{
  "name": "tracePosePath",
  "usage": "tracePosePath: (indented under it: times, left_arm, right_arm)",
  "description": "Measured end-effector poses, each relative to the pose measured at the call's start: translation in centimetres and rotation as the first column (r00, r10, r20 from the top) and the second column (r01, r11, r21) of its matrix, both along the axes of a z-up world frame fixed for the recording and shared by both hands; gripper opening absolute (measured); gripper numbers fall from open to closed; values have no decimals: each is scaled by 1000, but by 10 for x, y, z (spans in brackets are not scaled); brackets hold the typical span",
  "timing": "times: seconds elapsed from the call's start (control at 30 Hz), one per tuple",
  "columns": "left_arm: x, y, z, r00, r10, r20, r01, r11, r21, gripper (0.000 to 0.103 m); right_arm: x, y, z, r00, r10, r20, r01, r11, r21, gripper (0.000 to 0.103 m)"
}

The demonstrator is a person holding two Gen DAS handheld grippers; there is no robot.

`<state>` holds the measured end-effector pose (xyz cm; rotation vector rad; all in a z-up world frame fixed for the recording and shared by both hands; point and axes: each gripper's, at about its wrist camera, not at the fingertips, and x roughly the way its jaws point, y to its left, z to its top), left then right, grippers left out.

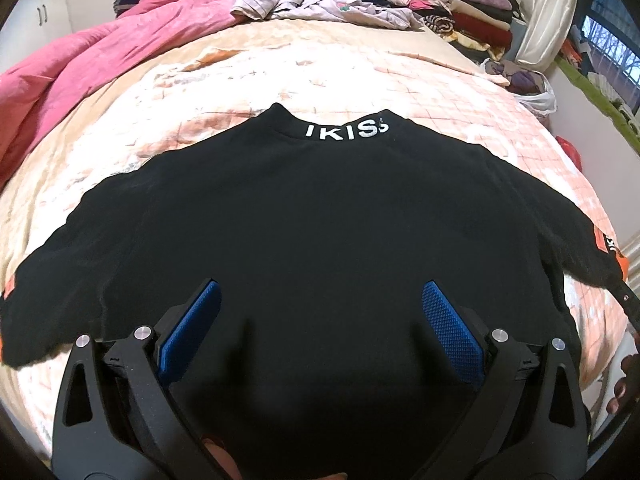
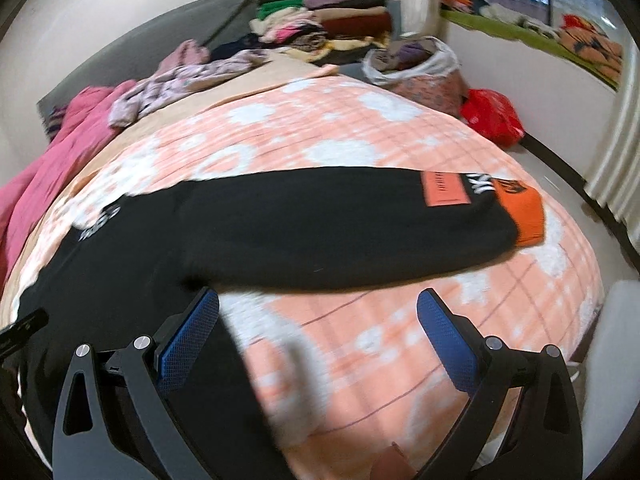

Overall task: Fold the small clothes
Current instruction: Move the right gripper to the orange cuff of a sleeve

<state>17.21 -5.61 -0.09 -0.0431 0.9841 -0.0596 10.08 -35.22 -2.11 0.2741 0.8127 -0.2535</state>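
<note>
A small black sweater [image 1: 312,216] lies flat on the bed, its collar with white letters at the far end and both sleeves spread out. My left gripper [image 1: 320,300] is open and empty, hovering over the sweater's lower body. In the right wrist view the right sleeve [image 2: 340,224] stretches rightward and ends in an orange cuff [image 2: 524,212] with an orange patch beside it. My right gripper [image 2: 318,312] is open and empty, just below that sleeve, over the bedspread beside the sweater's body.
The pink-and-white quilted bedspread [image 1: 460,92] covers the bed. A pink duvet [image 1: 80,60] is bunched at the far left. Loose and stacked clothes [image 1: 448,0] lie at the headboard end. A white bag [image 2: 412,64] and a red bag [image 2: 492,116] sit at the bed's right side.
</note>
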Motion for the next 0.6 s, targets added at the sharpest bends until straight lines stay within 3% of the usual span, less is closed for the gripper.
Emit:
tracePosePath:
  times: [0.33,0.6]
  left_arm:
    - [30,2,-9,999,24,-21,-24,1000,-14,95]
    - [50,-1,-11,1000,20,-8,-20,999,-29,95]
  right_arm:
    - [10,-71,-14,985,-170,-34,172,984,49,99]
    - [21,-114,-29,968,-243,-70,249,963,106,99]
